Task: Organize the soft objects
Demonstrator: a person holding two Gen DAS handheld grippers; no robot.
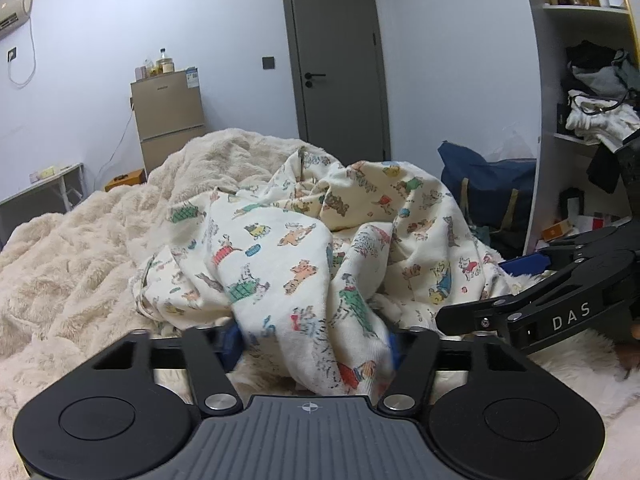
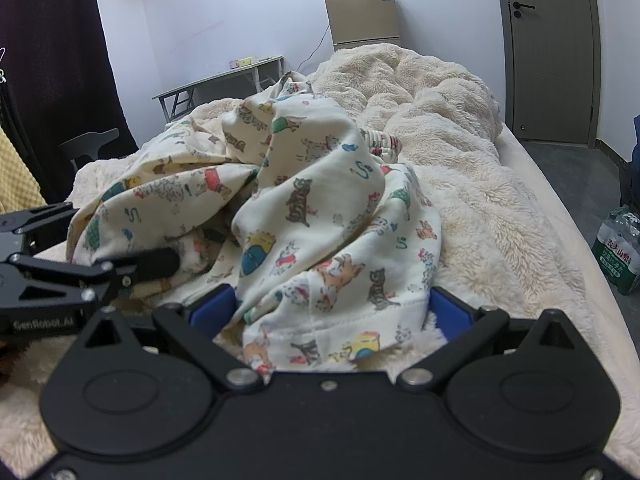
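A crumpled cream garment (image 1: 280,248) printed with small cartoon animals lies on a fluffy cream blanket (image 1: 80,264) covering the bed. My left gripper (image 1: 314,346) is open, its blue pads (image 1: 232,344) standing on either side of a hanging fold of the garment. In the right wrist view the same garment (image 2: 320,208) fills the middle. My right gripper (image 2: 330,310) is open wide, with the stitched hem lying between its blue pads (image 2: 448,312). Each gripper's black frame shows at the edge of the other's view.
A grey door (image 1: 340,60) and a small beige fridge (image 1: 170,120) stand beyond the bed. Shelves with piled clothes (image 1: 596,112) and a blue bag (image 1: 488,188) are at the right. A folding table (image 2: 224,80) and a water-bottle pack (image 2: 616,252) flank the bed.
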